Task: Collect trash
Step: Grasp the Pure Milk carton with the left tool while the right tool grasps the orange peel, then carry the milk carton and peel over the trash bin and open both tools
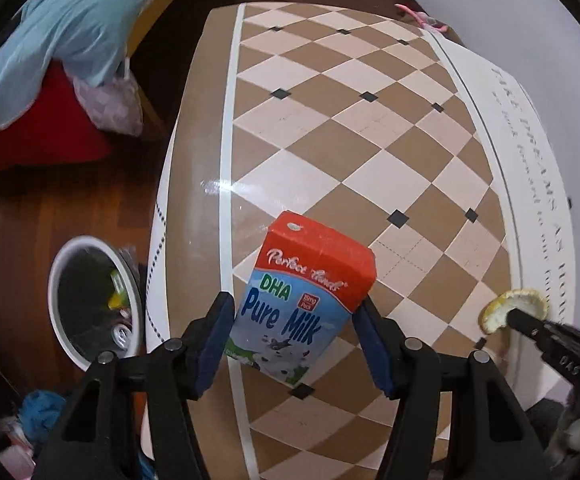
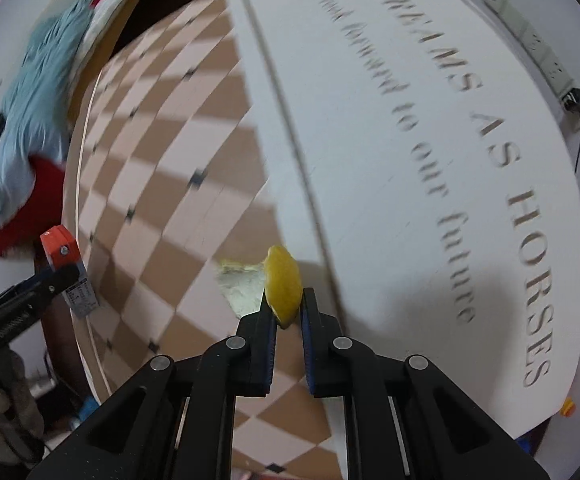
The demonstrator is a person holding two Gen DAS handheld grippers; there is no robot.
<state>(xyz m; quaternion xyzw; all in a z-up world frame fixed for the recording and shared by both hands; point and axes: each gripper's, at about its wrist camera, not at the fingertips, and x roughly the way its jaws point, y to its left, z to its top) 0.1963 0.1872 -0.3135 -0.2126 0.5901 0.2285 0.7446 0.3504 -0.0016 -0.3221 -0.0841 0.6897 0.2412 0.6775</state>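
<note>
Milk carton (image 1: 304, 300) clamped in left gripper (image 1: 290, 340); right gripper (image 2: 286, 312) pinches yellow citrus peel (image 2: 283, 284) above checkered table (image 1: 370, 152).

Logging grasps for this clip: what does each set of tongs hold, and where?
Left tongs: the red-and-blue cardboard milk carton, pinched across its sides. Right tongs: the yellow citrus peel, by its lower edge.
</note>
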